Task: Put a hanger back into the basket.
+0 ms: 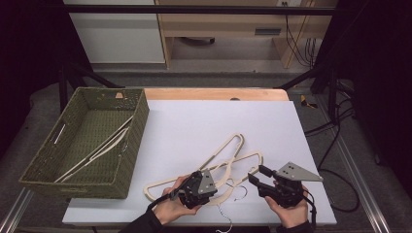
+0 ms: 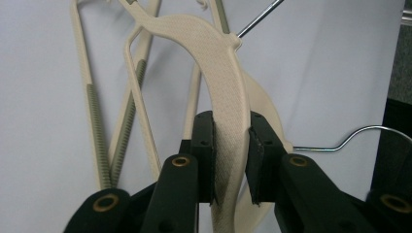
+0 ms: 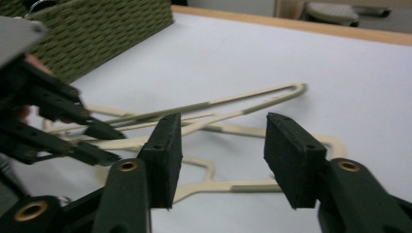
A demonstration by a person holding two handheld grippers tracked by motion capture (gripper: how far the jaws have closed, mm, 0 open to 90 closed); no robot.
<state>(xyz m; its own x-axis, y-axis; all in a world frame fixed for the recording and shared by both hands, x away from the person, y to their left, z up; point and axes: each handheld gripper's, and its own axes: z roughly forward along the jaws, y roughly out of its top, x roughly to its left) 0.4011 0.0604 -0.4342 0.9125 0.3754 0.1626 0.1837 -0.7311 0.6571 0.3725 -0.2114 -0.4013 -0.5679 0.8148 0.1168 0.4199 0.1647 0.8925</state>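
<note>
Several cream plastic hangers (image 1: 233, 162) lie overlapped on the white table near its front edge. My left gripper (image 1: 214, 187) is shut on the wide textured shoulder of one hanger (image 2: 218, 73); in the left gripper view both pads (image 2: 208, 155) press on it, and my gripper (image 2: 231, 160) points along its curve. Its metal hook (image 2: 257, 19) sticks out beyond. My right gripper (image 1: 257, 174) hovers just right of the pile with its jaws open and nothing between them. In the right gripper view the gripper (image 3: 221, 155) faces the hangers (image 3: 252, 102), with the left gripper (image 3: 97, 141) at the left.
A green woven basket (image 1: 131, 141) stands at the table's left, with more cream hangers (image 1: 102, 145) lying inside. Its wall (image 3: 107, 29) rises at the back left of the right gripper view. A second wire hook (image 2: 350, 138) lies on the white tabletop (image 1: 209, 116).
</note>
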